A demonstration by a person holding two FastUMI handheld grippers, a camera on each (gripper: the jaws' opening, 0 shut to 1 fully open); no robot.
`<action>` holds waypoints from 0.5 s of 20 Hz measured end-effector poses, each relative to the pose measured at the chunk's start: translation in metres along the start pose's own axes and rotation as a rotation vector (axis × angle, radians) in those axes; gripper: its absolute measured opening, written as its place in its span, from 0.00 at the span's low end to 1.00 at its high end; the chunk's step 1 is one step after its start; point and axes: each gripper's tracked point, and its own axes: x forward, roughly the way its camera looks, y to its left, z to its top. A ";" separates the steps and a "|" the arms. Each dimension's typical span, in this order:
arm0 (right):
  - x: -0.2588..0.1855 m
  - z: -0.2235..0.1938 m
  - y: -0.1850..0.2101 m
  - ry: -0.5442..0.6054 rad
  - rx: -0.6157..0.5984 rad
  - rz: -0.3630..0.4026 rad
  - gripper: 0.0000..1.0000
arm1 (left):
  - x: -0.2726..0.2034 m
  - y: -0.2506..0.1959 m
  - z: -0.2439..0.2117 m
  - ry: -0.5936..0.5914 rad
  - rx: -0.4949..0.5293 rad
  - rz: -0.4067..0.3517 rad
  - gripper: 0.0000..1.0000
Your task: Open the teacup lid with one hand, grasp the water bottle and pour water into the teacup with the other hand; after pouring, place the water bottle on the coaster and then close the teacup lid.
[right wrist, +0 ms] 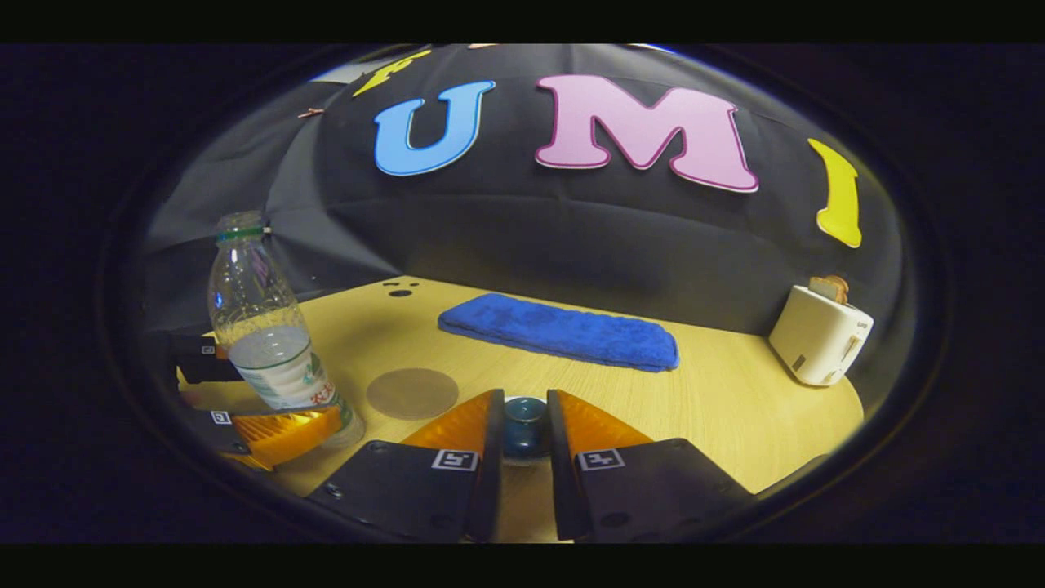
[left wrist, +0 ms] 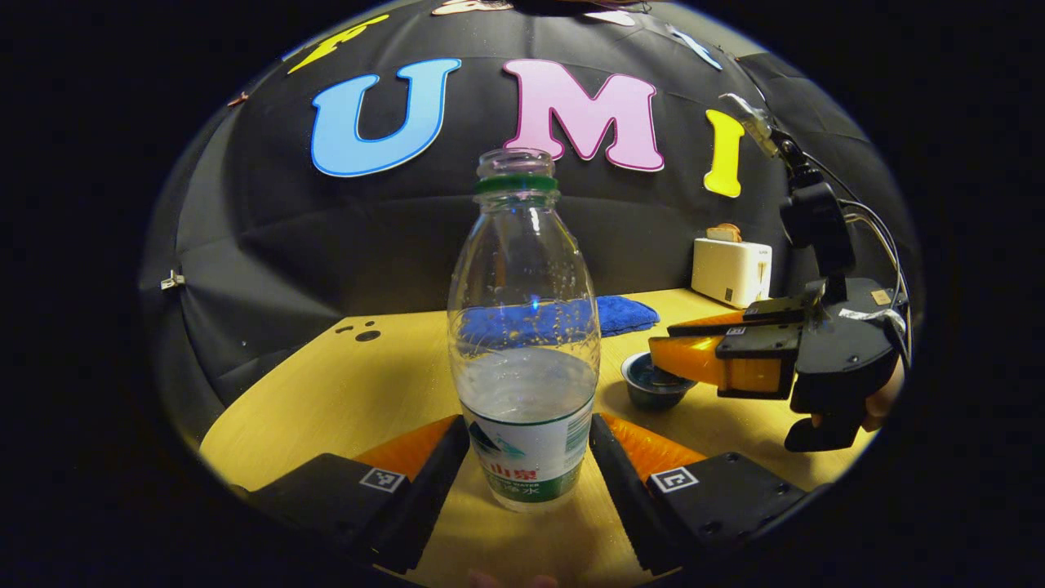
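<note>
Both grippers closing in; lid lift and bottle grab pending.
Left gripper (left wrist: 529,482) fingers are spreading either side of the water bottle (left wrist: 522,343), not visibly pressing; bottle standing upright on the worktop (left wrist: 326,392), approx. half full. Right gripper (right wrist: 522,453) fingers are nearly together around the lid knob (right wrist: 523,426) of the teacup (left wrist: 653,384); contact unclear. Coaster (right wrist: 412,393) sitting bare just beside bottle. Judged: no pour done yet; lift, pour, placing, re-lidding all left.
</note>
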 end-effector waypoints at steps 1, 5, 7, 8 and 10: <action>-0.001 0.003 0.000 -0.011 -0.001 -0.004 0.29 | 0.000 0.000 0.001 -0.001 0.002 0.001 0.93; -0.011 0.014 -0.010 -0.033 0.023 -0.020 0.29 | 0.001 0.000 0.001 0.000 0.003 0.001 0.93; -0.020 0.023 -0.022 -0.059 0.039 -0.044 0.28 | 0.001 0.000 0.000 0.001 -0.004 0.000 0.93; -0.025 0.026 -0.028 -0.068 0.043 -0.057 0.26 | -0.002 0.001 0.001 0.000 -0.005 0.004 0.94; -0.033 0.029 -0.042 -0.075 0.038 -0.082 0.29 | -0.001 0.002 0.000 0.005 -0.007 0.016 0.79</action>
